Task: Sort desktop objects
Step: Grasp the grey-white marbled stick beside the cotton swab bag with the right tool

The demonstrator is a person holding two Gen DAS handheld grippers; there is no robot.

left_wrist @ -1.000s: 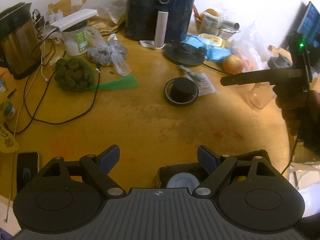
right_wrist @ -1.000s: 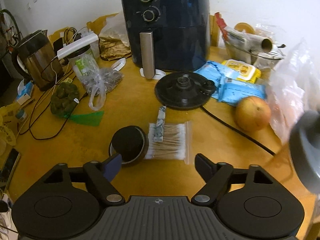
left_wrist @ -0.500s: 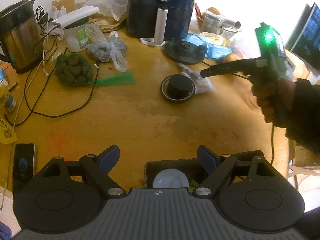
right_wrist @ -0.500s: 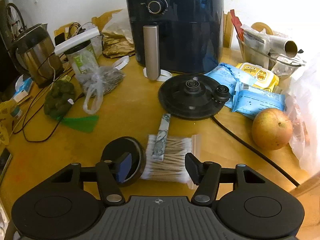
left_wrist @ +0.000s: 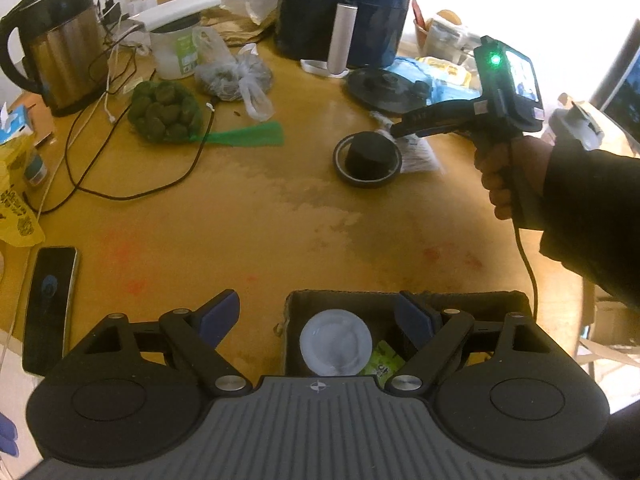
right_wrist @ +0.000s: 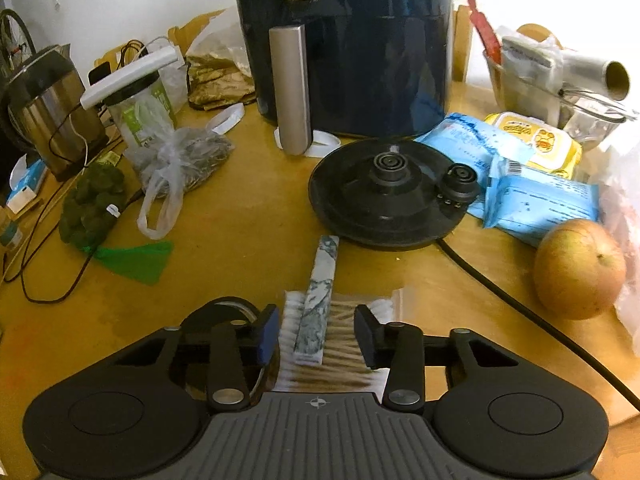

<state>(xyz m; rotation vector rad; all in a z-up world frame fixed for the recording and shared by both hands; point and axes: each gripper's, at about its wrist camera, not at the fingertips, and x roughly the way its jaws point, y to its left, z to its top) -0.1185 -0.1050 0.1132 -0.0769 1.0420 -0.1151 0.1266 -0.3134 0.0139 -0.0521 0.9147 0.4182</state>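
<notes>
Between your right gripper's [right_wrist: 316,334] closing jaws lie the marbled stick [right_wrist: 318,300] and the bag of cotton swabs [right_wrist: 340,344], not yet pinched. Your left gripper [left_wrist: 318,316] stands wide, empty, above the box [left_wrist: 472,300].

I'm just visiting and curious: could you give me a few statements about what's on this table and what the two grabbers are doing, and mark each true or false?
1. The right gripper straddles a pack of cotton swabs. True; its jaws are closing.
2. The apple lies inside the box. False: it sits on the table.
3. The left gripper holds the phone. False: it is open, holding nothing.
4. The kettle base stands before the air fryer. True.
</notes>
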